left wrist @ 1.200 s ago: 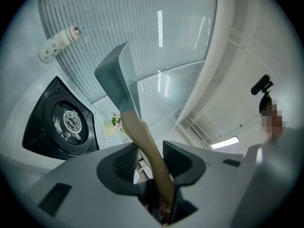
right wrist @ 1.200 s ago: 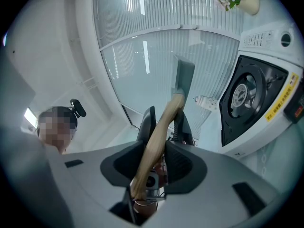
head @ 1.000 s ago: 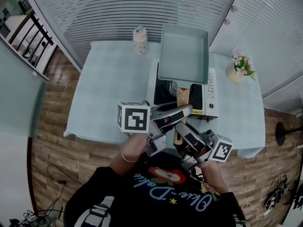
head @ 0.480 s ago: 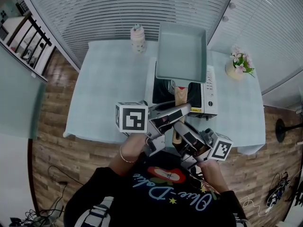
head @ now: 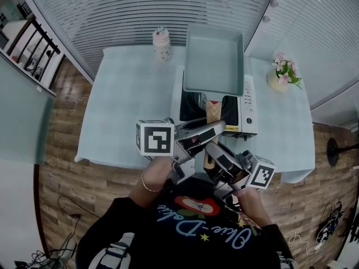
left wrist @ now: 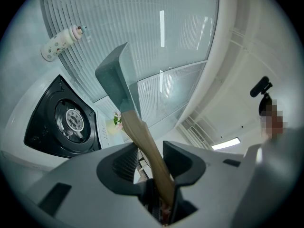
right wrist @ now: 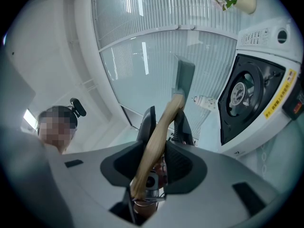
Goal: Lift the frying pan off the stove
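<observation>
While L gripper point(head: 217, 129) & R gripper point(head: 211, 151) both clamp its wooden handle point(head: 212, 113), frying pan point(head: 213, 60) hangs above stove point(head: 250, 114): prob. mid-lift; next needs level carry.

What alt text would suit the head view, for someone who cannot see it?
A person's left gripper and right gripper clamp the wooden handle of a square teal frying pan, held above a white stove on a pale blue table. A bottle and flower vase stand nearby.

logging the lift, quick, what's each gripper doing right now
Left gripper: closed on the wooden handle.
Right gripper: closed on the same wooden handle.
</observation>
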Action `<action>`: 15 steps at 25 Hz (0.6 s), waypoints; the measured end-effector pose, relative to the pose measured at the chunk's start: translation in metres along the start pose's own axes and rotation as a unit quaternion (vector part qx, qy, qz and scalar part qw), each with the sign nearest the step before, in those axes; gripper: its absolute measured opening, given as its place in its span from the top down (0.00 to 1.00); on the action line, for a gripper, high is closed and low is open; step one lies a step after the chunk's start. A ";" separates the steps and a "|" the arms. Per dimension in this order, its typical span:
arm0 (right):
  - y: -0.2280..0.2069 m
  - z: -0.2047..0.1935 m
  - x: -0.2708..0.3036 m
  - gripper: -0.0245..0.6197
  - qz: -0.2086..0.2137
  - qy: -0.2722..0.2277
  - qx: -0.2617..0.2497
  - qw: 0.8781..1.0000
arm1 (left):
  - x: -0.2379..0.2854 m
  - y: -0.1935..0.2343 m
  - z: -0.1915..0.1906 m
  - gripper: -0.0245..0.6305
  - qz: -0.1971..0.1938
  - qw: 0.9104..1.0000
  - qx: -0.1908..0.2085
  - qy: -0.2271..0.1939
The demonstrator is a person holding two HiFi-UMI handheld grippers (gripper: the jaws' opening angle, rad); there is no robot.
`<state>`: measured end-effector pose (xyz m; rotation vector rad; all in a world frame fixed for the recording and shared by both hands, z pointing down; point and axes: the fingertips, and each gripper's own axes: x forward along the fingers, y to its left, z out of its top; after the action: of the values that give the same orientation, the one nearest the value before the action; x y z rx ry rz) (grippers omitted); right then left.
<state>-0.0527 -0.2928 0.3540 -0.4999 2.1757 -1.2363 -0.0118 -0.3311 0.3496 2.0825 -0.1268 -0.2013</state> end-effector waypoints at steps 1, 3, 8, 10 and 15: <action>0.000 0.000 0.000 0.76 0.000 0.000 0.000 1.000 | 0.000 0.000 0.000 0.74 0.000 1.000 0.000 -0.001; -0.001 0.000 0.000 0.76 0.001 0.000 0.002 1.000 | 0.000 0.002 0.000 0.74 0.002 1.000 -0.002 -0.001; -0.003 -0.001 -0.001 0.76 -0.001 0.001 0.006 1.000 | 0.000 0.004 -0.003 0.74 0.005 1.000 -0.006 0.001; -0.003 -0.001 -0.002 0.76 -0.001 0.001 0.005 1.000 | 0.001 0.004 -0.003 0.74 0.004 1.000 -0.006 0.001; -0.003 -0.001 -0.003 0.76 -0.002 0.001 0.005 1.000 | 0.001 0.004 -0.003 0.74 0.005 1.000 -0.005 -0.001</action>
<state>-0.0509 -0.2918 0.3578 -0.4984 2.1704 -1.2504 -0.0102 -0.3310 0.3538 2.0714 -0.1374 -0.1967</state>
